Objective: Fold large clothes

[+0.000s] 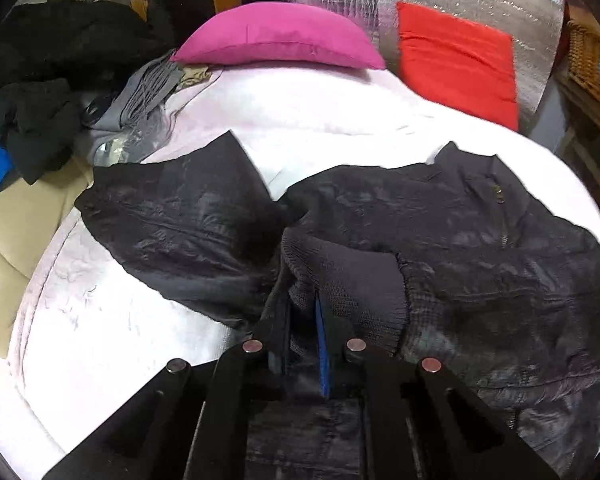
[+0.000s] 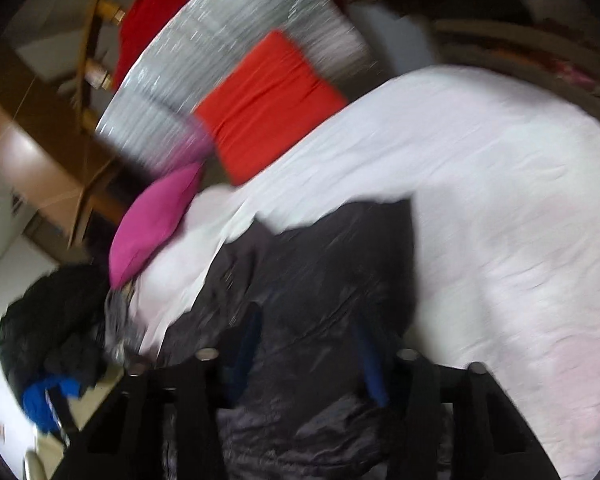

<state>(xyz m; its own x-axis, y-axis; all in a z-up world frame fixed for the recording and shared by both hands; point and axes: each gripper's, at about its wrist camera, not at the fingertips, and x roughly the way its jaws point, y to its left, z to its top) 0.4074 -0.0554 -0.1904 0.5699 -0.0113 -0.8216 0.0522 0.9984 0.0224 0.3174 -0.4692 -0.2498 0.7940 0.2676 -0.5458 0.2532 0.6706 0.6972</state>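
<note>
Lying across the white bed [image 1: 340, 120], the dark jacket [image 1: 480, 240] ran its long axis left to right, one sleeve [image 1: 172, 216] thrown out to the left and the zipped body [image 1: 500, 208] spread to the right. Far left of it sat a heap of dark clothes [image 1: 52, 80], well apart from the jacket; a pink pillow [image 1: 280, 36] and a red cushion [image 1: 456, 60] stood at the far end of the bed.

The left gripper [image 1: 304, 344] sat at the near edge of the jacket, at the junction of sleeve and body. Its fingers [image 1: 322, 344] were drawn narrow, pinching the ribbed knit cuff [image 1: 352, 280], which bunched up just beyond the tips. The sleeve therefore lay left and far of this grip, the body to its right.

In the right wrist view, tilted and blurred with motion, the right gripper [image 2: 308, 354] had jacket cloth between its fingers [image 2: 370, 368]; they stood fairly wide apart, and whether they truly clamped the fabric I could not tell. The jacket [image 2: 320, 280] ran away from it toward the far left of that view, bare bedsheet [image 2: 500, 200] to the right.

Judging from this, the left hand was the one nearer the loose sleeve, so carrying the cuff rightward over the body looked like the fold in hand.
</note>
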